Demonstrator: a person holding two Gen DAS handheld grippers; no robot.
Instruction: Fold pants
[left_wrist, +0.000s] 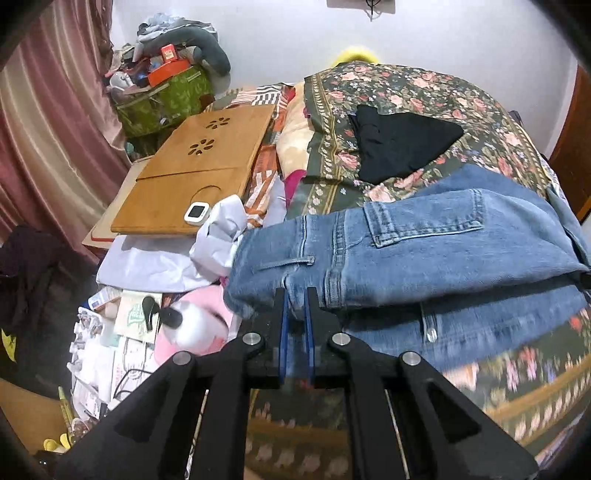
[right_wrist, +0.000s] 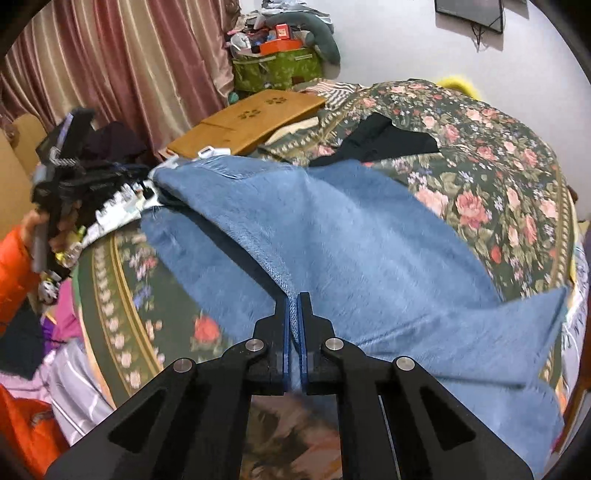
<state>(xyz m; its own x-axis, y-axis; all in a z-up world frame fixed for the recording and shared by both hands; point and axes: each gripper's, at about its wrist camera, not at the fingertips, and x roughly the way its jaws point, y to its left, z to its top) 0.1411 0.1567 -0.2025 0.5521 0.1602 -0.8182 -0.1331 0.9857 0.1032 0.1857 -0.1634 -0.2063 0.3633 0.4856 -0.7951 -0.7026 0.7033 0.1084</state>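
Both pinching faded blue denim pants (right_wrist: 351, 236), left gripper (left_wrist: 295, 295) at waistband, right gripper (right_wrist: 294, 301) on leg edge; risk: shallow right-side bite slipping, layers skewing over floral bedspread (right_wrist: 498, 177).

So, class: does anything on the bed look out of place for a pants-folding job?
Yes. A black garment lies crumpled on the floral bedspread behind the jeans, and a wooden lap desk sits tilted across the clutter at the bed's edge.

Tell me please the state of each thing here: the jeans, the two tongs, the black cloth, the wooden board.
jeans: partly folded, held at two places
left tongs: shut on the jeans near the waistband
right tongs: shut on a jeans edge
black cloth: lying loose on the floral bedspread
wooden board: lying flat, unfolded
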